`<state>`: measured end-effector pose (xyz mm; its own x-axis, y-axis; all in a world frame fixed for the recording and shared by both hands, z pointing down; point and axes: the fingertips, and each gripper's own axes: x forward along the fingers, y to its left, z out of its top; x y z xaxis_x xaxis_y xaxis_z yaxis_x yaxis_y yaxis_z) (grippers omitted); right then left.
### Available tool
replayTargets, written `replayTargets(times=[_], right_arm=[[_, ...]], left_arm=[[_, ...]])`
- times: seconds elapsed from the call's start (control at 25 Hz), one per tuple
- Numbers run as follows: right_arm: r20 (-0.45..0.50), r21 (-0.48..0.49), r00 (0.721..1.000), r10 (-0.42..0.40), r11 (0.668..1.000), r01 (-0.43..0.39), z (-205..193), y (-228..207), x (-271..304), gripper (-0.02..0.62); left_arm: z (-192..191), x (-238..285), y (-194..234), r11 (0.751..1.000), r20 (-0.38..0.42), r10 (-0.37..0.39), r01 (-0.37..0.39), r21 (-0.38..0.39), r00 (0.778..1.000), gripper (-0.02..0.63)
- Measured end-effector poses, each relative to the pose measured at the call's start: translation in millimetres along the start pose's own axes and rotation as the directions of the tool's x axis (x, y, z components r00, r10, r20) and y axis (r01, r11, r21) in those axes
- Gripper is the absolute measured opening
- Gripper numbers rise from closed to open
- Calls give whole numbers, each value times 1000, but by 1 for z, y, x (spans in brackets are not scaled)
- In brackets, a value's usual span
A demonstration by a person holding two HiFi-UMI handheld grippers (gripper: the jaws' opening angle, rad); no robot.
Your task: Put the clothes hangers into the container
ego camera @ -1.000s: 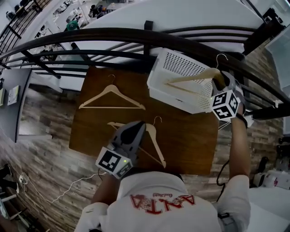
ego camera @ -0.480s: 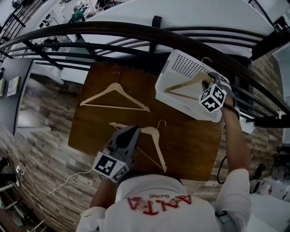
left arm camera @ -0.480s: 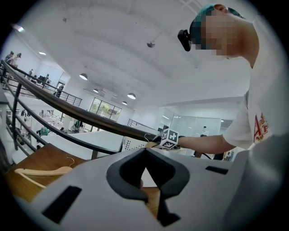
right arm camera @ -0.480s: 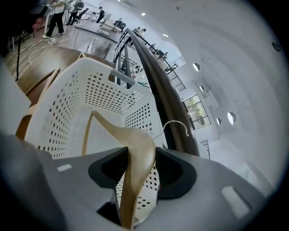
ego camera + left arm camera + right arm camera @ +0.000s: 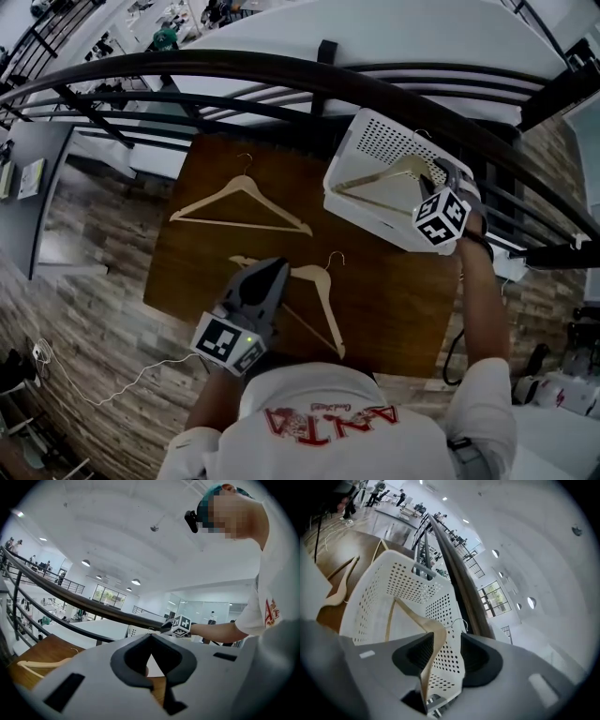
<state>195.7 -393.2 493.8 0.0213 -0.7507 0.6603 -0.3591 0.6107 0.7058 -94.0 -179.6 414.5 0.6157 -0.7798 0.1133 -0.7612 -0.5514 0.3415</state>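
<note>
A white perforated basket (image 5: 375, 120) stands at the table's back right. A wooden hanger (image 5: 375, 178) lies slanted inside it. My right gripper (image 5: 433, 172) is at that hanger's hook end. In the right gripper view the hanger (image 5: 412, 618) runs between the jaws of the right gripper (image 5: 446, 639); it leans on the left jaw and a gap shows at the right one, so the gripper is open. My left gripper (image 5: 275, 267) hovers shut over a second hanger (image 5: 319, 291) near the front edge. A third hanger (image 5: 239, 200) lies flat at the back left.
The brown table (image 5: 394, 300) sits against a dark curved railing (image 5: 281, 70). Wood-look floor surrounds it, with a thin cable (image 5: 141, 375) at the lower left. In the left gripper view the right hand's marker cube (image 5: 180, 625) shows beyond the shut left gripper (image 5: 151, 637).
My right gripper has come down with the hanger, from above the basket's rim into the basket. My left gripper stays over the near hanger.
</note>
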Motion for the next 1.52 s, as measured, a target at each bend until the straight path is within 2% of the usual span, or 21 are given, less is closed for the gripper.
replayTargets(times=[0.16,0.28,0.44,0.64,0.72,0.84,1.04,1.12,1.32,1.52], right_arm=[[96,176,994,-60,983,42,10,-8,-51,135],[152,321,982,-114,945,60,9,-13,-92,103],[231,504,953,-196,862,55,11,-15,-146,63],[320,658,904,-284,753,4,18,-1,-203,21],[349,702,884,-310,712,-28,17,7,-223,17],[372,738,859,-351,673,-45,12,21,-250,10],[405,811,839,-363,567,-145,3,46,-279,3],[409,819,838,-361,550,-162,1,54,-285,3],[415,826,834,-363,535,-177,-2,65,-296,3],[421,819,834,-357,546,-179,-2,66,-301,3]], left_arm=[[5,2,-9,998,-3,-33,33,45,999,8],[12,5,-19,997,6,-49,48,68,999,8],[25,6,-28,992,23,-72,69,107,997,8],[45,4,-34,985,44,-101,94,146,994,8],[55,7,-46,979,43,-123,114,167,992,8],[64,14,-68,968,37,-164,153,199,986,8],[67,25,-98,950,34,-218,205,235,975,8],[66,26,-106,946,36,-242,227,233,970,8],[64,26,-124,935,6,-273,263,238,962,8],[67,23,-131,935,16,-284,273,226,959,8]])
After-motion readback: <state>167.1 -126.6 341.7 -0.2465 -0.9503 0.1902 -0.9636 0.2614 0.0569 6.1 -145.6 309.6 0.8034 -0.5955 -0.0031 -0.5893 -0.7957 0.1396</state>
